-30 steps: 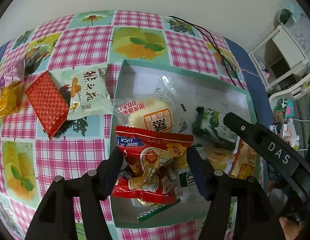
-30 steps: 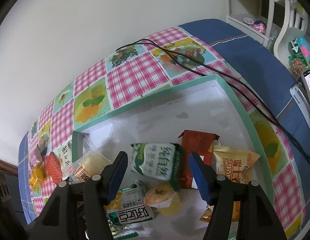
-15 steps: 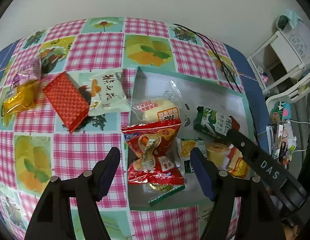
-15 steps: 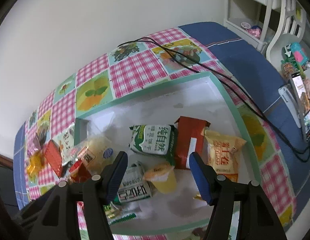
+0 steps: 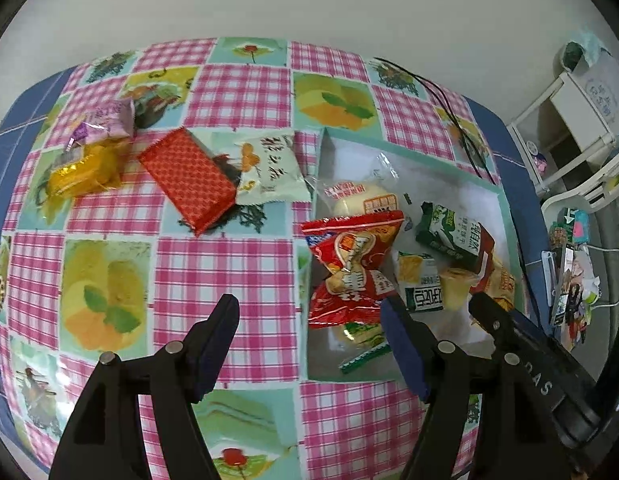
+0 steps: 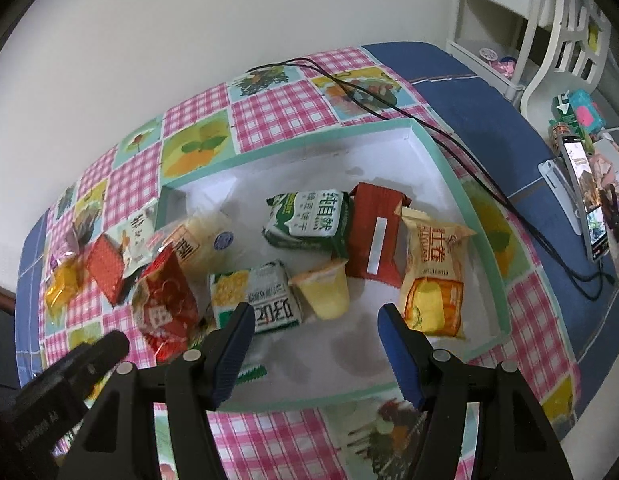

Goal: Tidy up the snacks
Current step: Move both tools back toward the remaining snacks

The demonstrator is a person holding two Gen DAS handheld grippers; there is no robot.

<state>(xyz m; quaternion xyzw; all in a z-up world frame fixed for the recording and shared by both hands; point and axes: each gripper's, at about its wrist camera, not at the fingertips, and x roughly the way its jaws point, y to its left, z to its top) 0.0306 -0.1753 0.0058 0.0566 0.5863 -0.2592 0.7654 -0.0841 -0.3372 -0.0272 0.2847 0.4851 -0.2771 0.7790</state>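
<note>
In the left wrist view the red snack bag [image 5: 351, 268] covers most of a green-edged packet [image 5: 363, 354] & part of the bun packet [image 5: 363, 202]. Lower right, the right gripper's finger [image 5: 521, 344] cuts off the yellow packet [image 5: 503, 280]. Items on the shelf [image 5: 569, 104] at the right edge too small to tell.

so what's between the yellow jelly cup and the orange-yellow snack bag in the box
Nothing: in the right wrist view, bare white box floor separates the jelly cup from the orange-yellow bag. The dark red packet sits behind that gap.
</note>
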